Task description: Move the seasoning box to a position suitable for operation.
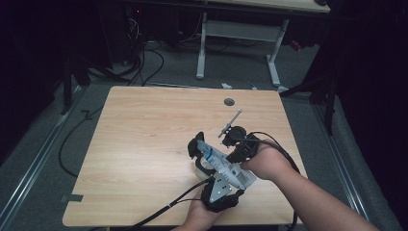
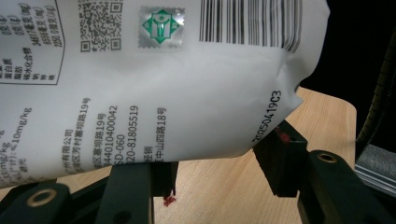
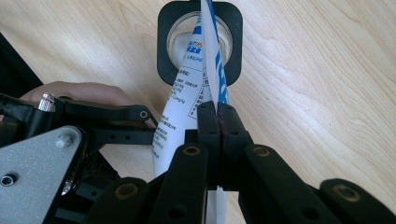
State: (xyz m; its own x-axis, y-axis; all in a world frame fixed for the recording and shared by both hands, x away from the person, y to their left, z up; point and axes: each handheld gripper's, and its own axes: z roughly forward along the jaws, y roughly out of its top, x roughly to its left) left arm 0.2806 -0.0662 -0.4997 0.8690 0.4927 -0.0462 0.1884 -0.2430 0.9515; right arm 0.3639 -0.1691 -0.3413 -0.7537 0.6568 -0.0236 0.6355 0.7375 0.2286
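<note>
A white pouch (image 1: 226, 166) with blue print and a barcode is held between both grippers, tilted down to the left. Its lower end (image 3: 198, 51) dips over the mouth of a clear cup set in a black square holder (image 3: 163, 46), which stands on the table (image 1: 199, 150). My right gripper (image 3: 217, 109) is shut on the pouch's thin sealed edge, seen in the high view (image 1: 232, 155) right of the holder. My left gripper (image 2: 222, 168) has a jaw on each side of the pouch's (image 2: 163, 93) bulging body, and comes in from the front edge (image 1: 230, 174).
The light wooden table (image 1: 144, 144) has a small round grommet hole (image 1: 229, 102) near its far edge. Black cables trail from both grippers off the front edge. Beyond the table stand a white-legged desk (image 1: 202, 48) and floor cables (image 1: 144, 62).
</note>
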